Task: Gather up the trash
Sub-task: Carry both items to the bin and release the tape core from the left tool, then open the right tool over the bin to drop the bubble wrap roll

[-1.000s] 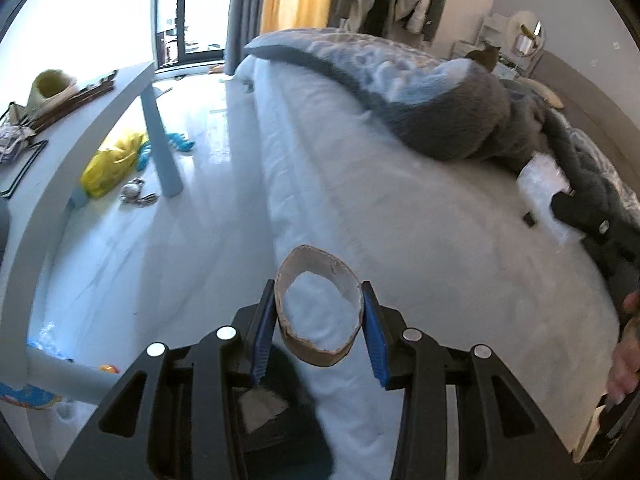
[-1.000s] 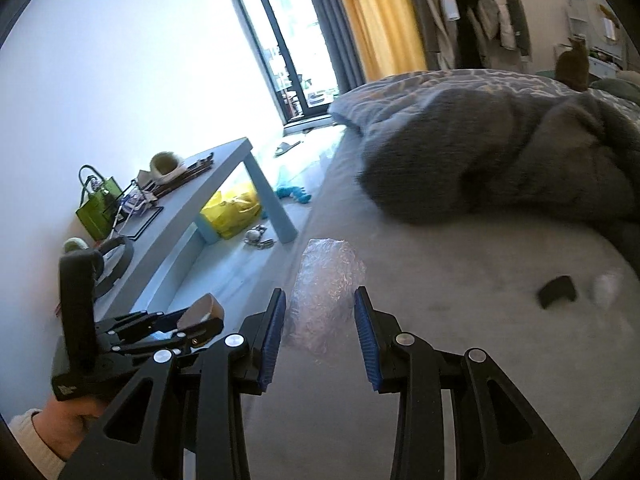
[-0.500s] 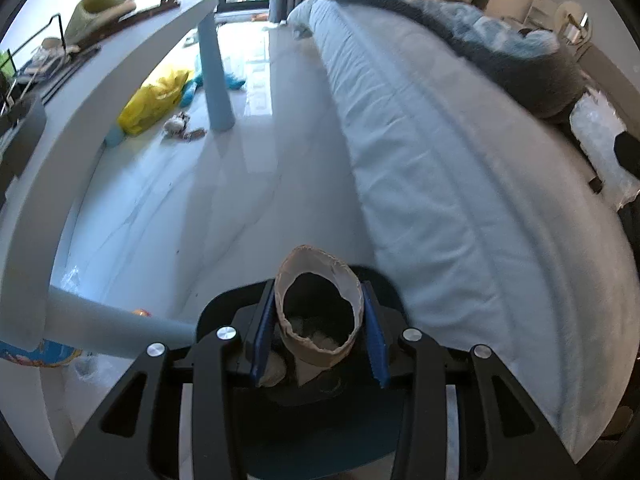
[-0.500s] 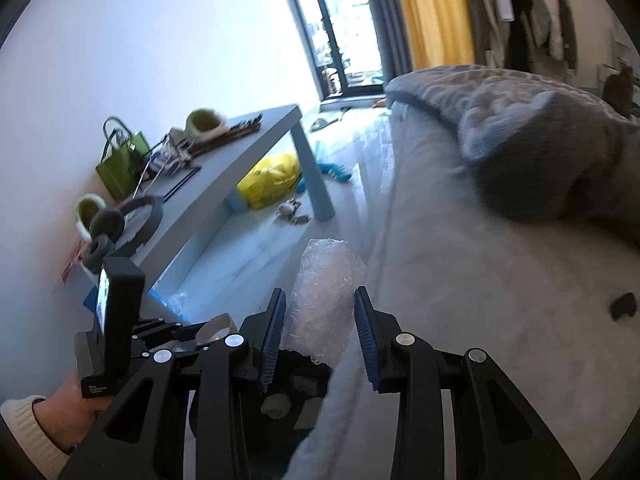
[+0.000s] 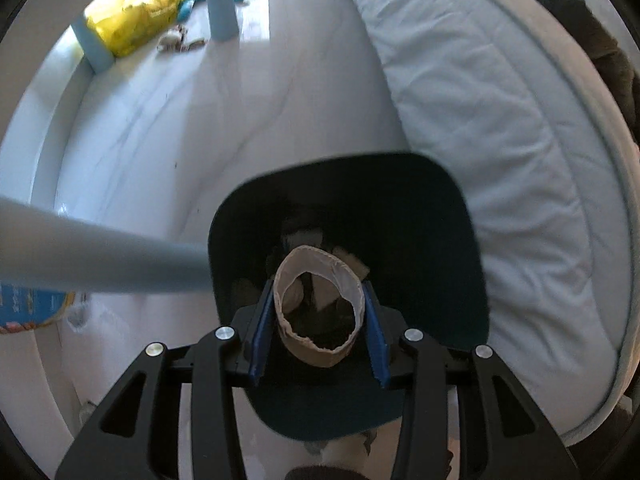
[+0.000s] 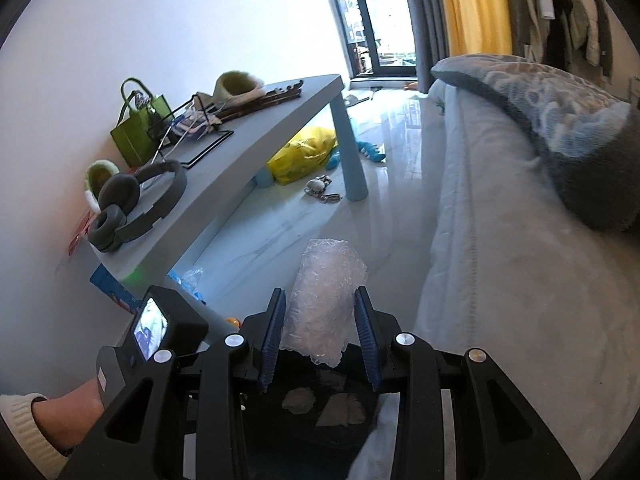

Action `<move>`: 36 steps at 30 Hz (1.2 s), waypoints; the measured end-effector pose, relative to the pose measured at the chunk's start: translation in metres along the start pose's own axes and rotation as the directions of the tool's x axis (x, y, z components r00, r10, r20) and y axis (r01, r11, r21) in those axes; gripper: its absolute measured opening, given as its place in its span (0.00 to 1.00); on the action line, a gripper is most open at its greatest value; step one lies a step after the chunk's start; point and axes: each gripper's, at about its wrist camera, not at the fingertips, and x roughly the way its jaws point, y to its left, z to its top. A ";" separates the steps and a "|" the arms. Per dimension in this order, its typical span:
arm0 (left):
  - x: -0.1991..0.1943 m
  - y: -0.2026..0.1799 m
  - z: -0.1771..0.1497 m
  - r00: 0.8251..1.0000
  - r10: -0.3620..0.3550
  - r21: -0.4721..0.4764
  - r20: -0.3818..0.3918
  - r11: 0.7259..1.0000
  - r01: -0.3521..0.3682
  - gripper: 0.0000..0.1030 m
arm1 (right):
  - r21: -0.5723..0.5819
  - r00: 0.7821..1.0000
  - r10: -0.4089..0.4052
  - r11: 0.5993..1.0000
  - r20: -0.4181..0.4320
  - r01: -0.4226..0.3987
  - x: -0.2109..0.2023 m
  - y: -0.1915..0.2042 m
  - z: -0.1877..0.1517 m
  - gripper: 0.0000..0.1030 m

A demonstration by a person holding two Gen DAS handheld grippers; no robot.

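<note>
My left gripper [image 5: 318,320] is shut on a brown cardboard tube [image 5: 320,312] and holds it right over the open mouth of a dark teal trash bin [image 5: 440,208] that has paper scraps inside. My right gripper [image 6: 320,328] is shut on a crumpled clear bubble wrap piece [image 6: 326,300], just above the same bin [image 6: 320,408], whose scraps show below the fingers. The left gripper's body [image 6: 152,336] and the hand holding it show at the lower left of the right wrist view.
The bed's white mattress [image 5: 500,120] runs along the right of the bin. A grey-blue low table [image 6: 256,128] with headphones [image 6: 132,200] and a green bag [image 6: 136,128] stands on the left; its leg [image 5: 100,256] crosses near the bin. A yellow bag [image 5: 136,16] lies under it.
Both grippers have swung from over the bed down and left to the bin beside it. The left one has tilted down until the tube hangs over the bin's mouth. Both grips are unchanged.
</note>
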 end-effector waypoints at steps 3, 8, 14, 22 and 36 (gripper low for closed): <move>0.002 0.006 -0.005 1.000 -0.006 0.000 -0.022 1.000 0.006 0.44 | -0.012 1.000 0.002 1.000 -0.020 -0.003 0.010 0.009 0.000 0.35; 0.004 0.017 -0.009 0.998 -0.041 -0.038 -0.041 0.999 0.039 0.66 | -0.013 0.998 0.006 1.000 -0.063 -0.007 0.030 0.018 -0.001 0.35; -0.008 0.020 -0.010 0.999 -0.032 -0.025 0.001 0.999 0.032 0.71 | -0.011 0.990 0.000 1.000 -0.141 -0.002 0.056 0.021 -0.010 0.35; -0.054 0.035 0.008 0.978 -0.032 -0.051 0.204 0.998 0.044 0.66 | -0.019 0.970 -0.016 1.000 -0.242 0.012 0.085 0.021 -0.027 0.35; -0.132 0.024 0.023 0.879 -0.079 -0.057 0.471 0.991 0.120 0.50 | -0.054 0.927 -0.024 0.999 -0.374 0.003 0.125 0.031 -0.060 0.35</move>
